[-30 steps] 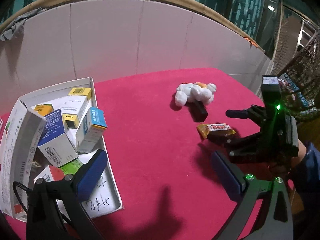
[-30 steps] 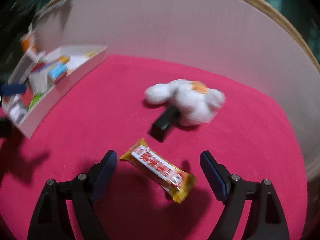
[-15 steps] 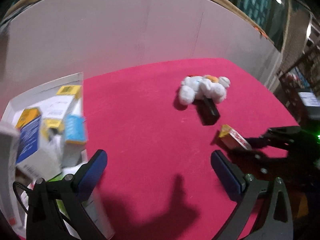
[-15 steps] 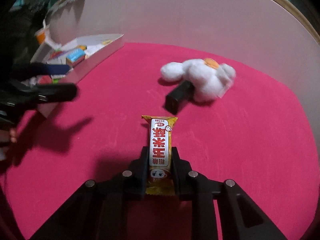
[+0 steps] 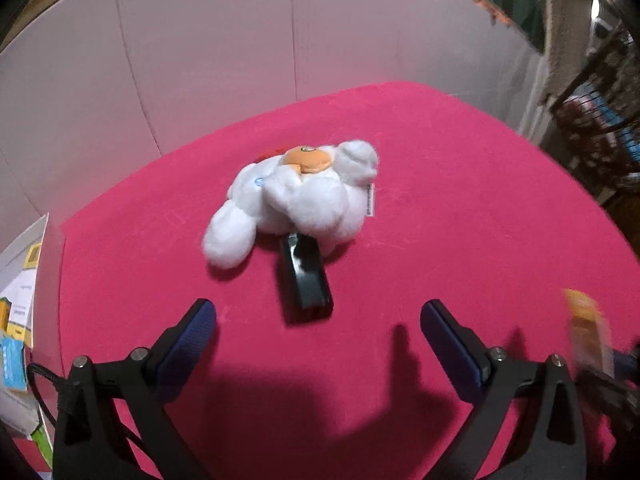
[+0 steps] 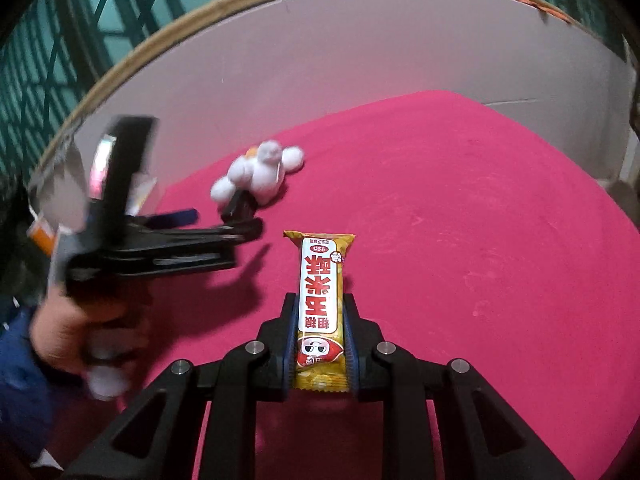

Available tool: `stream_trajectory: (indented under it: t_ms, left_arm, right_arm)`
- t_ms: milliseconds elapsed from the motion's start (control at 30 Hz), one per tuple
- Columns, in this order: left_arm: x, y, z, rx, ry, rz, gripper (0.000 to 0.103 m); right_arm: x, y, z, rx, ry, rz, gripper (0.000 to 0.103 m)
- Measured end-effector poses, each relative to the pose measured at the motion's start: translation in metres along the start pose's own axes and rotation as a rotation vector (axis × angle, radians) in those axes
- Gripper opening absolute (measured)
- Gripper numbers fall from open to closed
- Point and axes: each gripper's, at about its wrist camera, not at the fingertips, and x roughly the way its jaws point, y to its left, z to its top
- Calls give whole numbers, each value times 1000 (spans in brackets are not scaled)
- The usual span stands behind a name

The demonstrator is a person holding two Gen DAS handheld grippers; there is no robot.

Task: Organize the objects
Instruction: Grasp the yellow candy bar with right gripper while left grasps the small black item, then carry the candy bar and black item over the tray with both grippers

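My right gripper point(image 6: 320, 316) is shut on a yellow snack bar point(image 6: 321, 292) with a red and white label, held above the pink table. The bar shows blurred at the right edge of the left wrist view point(image 5: 586, 320). My left gripper point(image 5: 318, 320) is open and empty, just short of a small black box point(image 5: 306, 280). The box lies against a white plush toy point(image 5: 296, 200) with an orange patch. In the right wrist view the left gripper point(image 6: 224, 224) points at the plush toy point(image 6: 260, 176) and black box point(image 6: 236, 206).
The pink tablecloth point(image 5: 460, 220) is bounded at the back by a white curved wall point(image 5: 220, 52). A white tray with several small boxes point(image 5: 16, 320) sits at the far left edge. A wire basket point(image 5: 600, 120) stands off the table at the right.
My left gripper swung right from the tray toward the black box and plush toy. My right gripper closed on the snack bar and lifted it off the cloth.
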Motion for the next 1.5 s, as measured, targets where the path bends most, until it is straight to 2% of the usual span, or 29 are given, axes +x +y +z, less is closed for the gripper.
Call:
stream_trajectory:
  t_ms: [67,100,167,267,433,600,867,1133,1500]
  left_arm:
    - [10,2,2,-35,28,9,62]
    - [12,6,2,-65,23,3,61]
    - [9,12,0,-76,3,18,39]
    - [4,23,-6,-97,-11,1,22]
    - [-14,43,-26,-122,-48,-25,20]
    - [-44,43,-52,-120,-88,-55,20]
    - [-99,22,-80,-16,-197,-70,20]
    - [-134,29,-89,-12,-250,-100,20]
    - [-156,53,-98,-66,-297,-84,20]
  right_arm:
    - [-10,-7,1,17,-14,8,22]
    - [-16,-10,0,20,-22,9,22]
    - [-21,-10,-1,29,-35,10,22]
    - [-23,-10,-3,50,-48,21,22]
    - [-18,0,-9,57,-57,20,22]
    - [-19,11,-14,55,-59,15,22]
    - [-26,40,-16,9,-85,-4,22]
    - [-34,76,-12,-48,-100,4,22]
    - [-35,123,-12,-121,-101,29,22]
